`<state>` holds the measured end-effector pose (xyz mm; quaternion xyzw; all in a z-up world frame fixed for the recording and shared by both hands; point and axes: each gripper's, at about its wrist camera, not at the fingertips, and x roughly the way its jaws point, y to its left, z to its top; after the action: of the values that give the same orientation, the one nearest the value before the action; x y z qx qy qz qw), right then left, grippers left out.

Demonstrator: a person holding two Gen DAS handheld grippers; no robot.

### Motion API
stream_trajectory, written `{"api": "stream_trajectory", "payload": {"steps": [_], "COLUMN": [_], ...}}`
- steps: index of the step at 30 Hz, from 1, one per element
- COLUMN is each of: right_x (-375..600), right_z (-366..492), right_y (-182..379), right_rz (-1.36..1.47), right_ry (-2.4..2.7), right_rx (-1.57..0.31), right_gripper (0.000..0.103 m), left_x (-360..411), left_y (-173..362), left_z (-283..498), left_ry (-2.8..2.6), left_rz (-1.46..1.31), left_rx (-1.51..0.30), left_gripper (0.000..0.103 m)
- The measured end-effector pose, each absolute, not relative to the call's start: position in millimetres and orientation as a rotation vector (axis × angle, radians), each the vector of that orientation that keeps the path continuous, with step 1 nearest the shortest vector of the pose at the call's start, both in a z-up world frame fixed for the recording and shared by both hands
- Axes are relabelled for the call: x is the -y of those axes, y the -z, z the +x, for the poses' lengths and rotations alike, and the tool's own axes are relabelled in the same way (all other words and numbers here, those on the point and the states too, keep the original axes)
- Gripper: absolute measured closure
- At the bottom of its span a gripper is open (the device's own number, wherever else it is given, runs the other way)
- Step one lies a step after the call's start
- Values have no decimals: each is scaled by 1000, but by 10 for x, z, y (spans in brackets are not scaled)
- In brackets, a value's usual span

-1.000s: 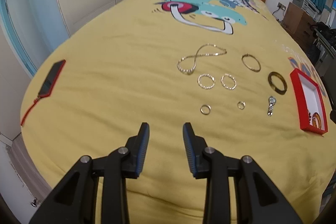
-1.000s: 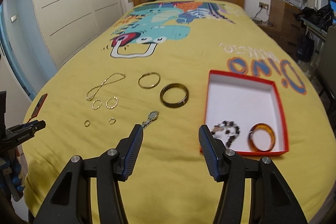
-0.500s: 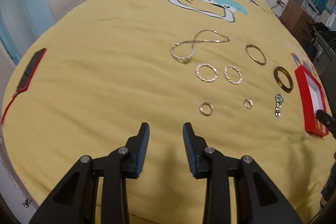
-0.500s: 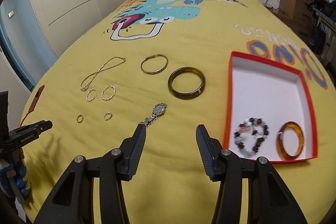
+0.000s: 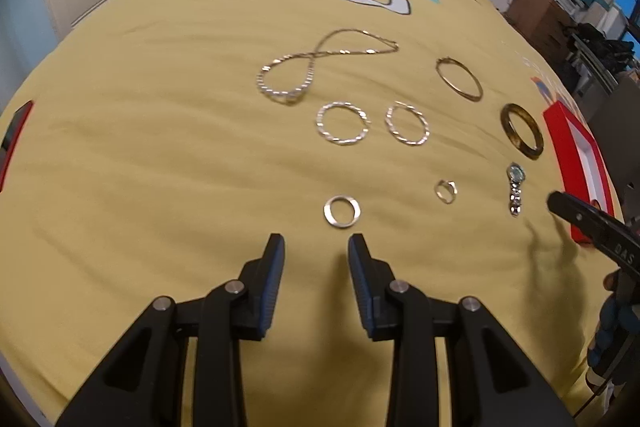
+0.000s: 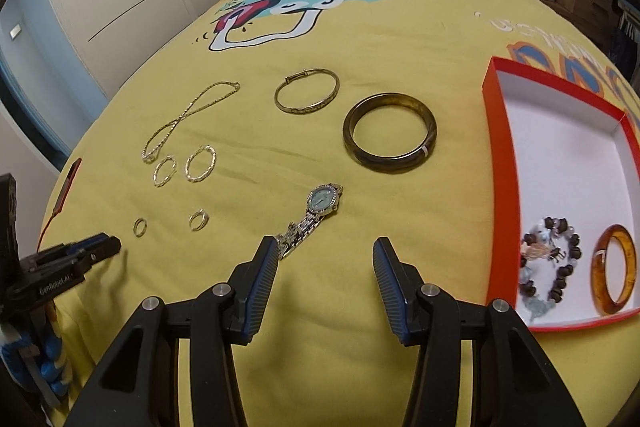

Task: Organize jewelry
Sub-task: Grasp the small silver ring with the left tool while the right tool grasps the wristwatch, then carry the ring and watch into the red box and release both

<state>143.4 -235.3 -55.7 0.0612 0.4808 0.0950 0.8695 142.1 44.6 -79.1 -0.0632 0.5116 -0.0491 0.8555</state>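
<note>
1. The watch [image 6: 320, 215] lies flat on the yellow bedspread [image 6: 400, 47], just ahead of the right gripper [image 6: 324, 247]; the band end sits beside the left fingertip, with no contact seen.
2. Handling judged: light, metal link band limp and slippery, glass face fragile. The case edges are judged the best hold, since the band would likely droop.
3. The right gripper is spread wide and carries nothing. The left gripper [image 5: 316, 243] is likewise released and empty, just short of a plain ring [image 5: 341, 211].
4. Nearby are a dark bangle [image 6: 390, 138], a thin gold bangle [image 6: 307, 96], 2 twisted hoops [image 6: 200, 163], a second ring [image 6: 198, 219] and a chain necklace [image 6: 188, 117].
5. The red box [image 6: 496, 147] at right holds a beaded bracelet [image 6: 550, 267] and an amber bangle [image 6: 614, 275]; 8 pieces remain outside.
</note>
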Motion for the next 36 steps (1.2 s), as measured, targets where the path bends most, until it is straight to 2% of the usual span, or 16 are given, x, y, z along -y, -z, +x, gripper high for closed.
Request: {"api": "stream_trajectory", "payload": {"steps": [14,16,17,18,29,36], "right_x": [2236,2232,2233,2237,2236,2312], "right_z": [1831,1867,1882,1897,1810,1548], "right_y": [888,907,915,926,839,557], "right_rz": [188,190,191,193,187,177], "right_ry": [-170,-163,-161,-160,-187,-202], "right_rx": [-1047,-1043,-1042,-1042,-1016,-965], "right_gripper": [61,67,75,79,79,79], "left_x": [-330,-324,-321,-322,-299,-242], "left_y": [1027,1035,1039,1038,905,690], "left_z": [1683,1684,1685,1685,1588,1426], "left_ry": [141,143,145,150,182,181], "left_rz": [-119,-113,-110,-111,-115,-98], "left_rx": [-1097,-1093,-1092,-1093,-1066,-1036], "left_gripper": [73,76,82,84,84,84]}}
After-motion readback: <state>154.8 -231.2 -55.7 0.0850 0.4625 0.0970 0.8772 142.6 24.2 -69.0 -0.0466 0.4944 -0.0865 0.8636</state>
